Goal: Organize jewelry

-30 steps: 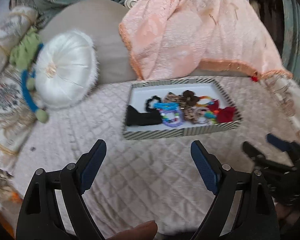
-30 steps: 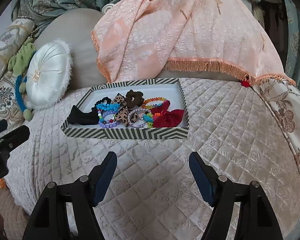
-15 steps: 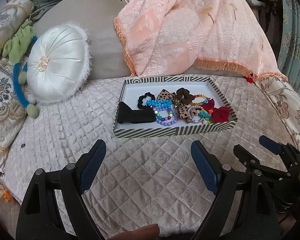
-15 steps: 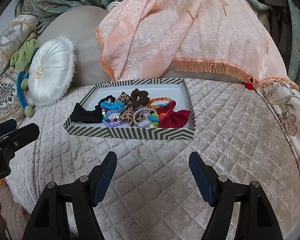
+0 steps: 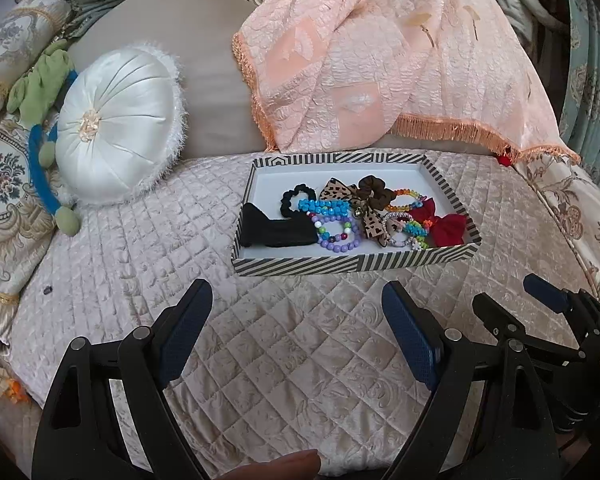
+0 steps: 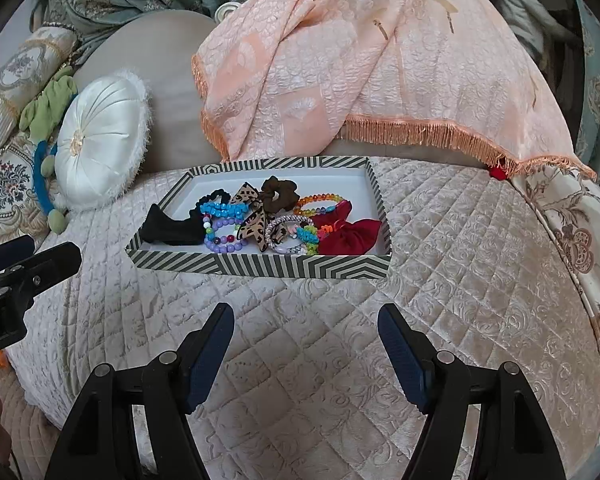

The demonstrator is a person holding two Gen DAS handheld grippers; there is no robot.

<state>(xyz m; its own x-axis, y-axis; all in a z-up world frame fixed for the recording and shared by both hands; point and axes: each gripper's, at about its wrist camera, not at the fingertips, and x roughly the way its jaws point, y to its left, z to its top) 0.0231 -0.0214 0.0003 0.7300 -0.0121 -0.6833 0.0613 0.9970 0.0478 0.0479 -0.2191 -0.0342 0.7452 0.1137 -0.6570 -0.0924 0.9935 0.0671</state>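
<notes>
Striped tray [image 6: 260,266] lies long axis left-right, holding jewelry [image 6: 260,220].

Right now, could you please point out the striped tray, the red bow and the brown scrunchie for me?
striped tray [image 6: 260,266], right wrist view, on its near striped wall.
red bow [image 6: 350,236], right wrist view, on the middle of its red fabric.
brown scrunchie [image 5: 374,190], left wrist view, on its ruffled ring.

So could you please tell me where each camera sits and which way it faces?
Left wrist: on the left tool, facing the striped tray on the quilt; the right tool shows at right.
Right wrist: on the right tool, facing the tray from farther right; the left tool shows at left.
Shared: tray, white round cushion.
</notes>
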